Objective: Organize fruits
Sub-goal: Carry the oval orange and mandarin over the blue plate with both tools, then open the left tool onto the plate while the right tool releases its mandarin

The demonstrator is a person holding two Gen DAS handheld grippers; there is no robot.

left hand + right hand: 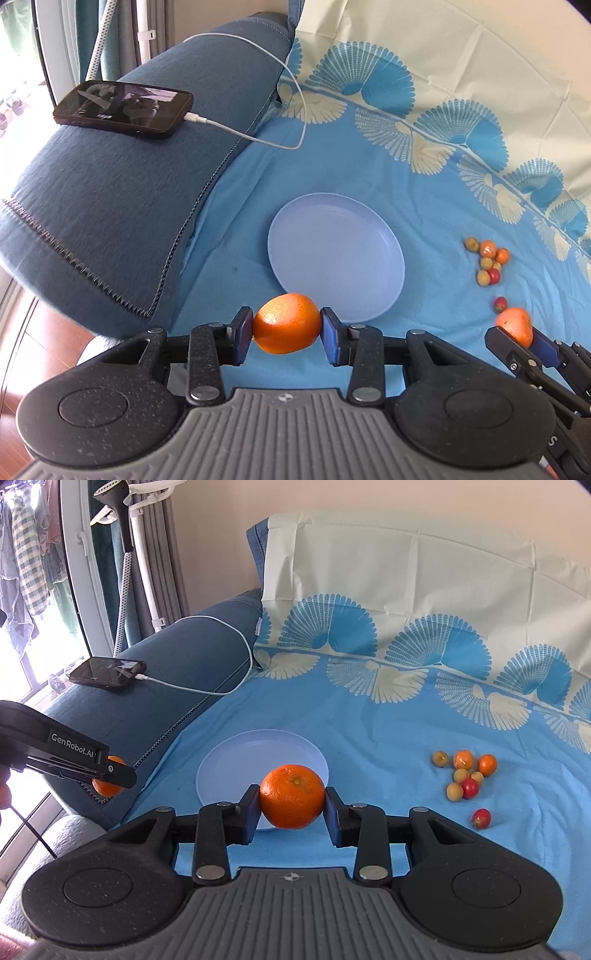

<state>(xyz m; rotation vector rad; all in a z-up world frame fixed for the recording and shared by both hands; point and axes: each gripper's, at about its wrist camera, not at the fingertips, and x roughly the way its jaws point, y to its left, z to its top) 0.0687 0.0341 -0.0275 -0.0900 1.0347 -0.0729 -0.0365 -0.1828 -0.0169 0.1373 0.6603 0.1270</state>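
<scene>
Left gripper (110,775) hides most of its orange (107,788).

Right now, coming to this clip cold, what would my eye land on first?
Two bright oranges, one clamped in each gripper: the left gripper holds one orange, the right gripper the other orange, both near the empty pale plate on the blue cloth. Next comes the cluster of small fruits to the plate's right, then the charging phone on the sofa arm.

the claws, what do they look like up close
Both match: the left claw and right claw have speckled matte-black linkage arms with silver pivot bolts, blue pads, round black housings and a ribbed grey centre plate bearing a small crosshair mark. White "GenRobot.AI" lettering shows on the left one's side.
</scene>
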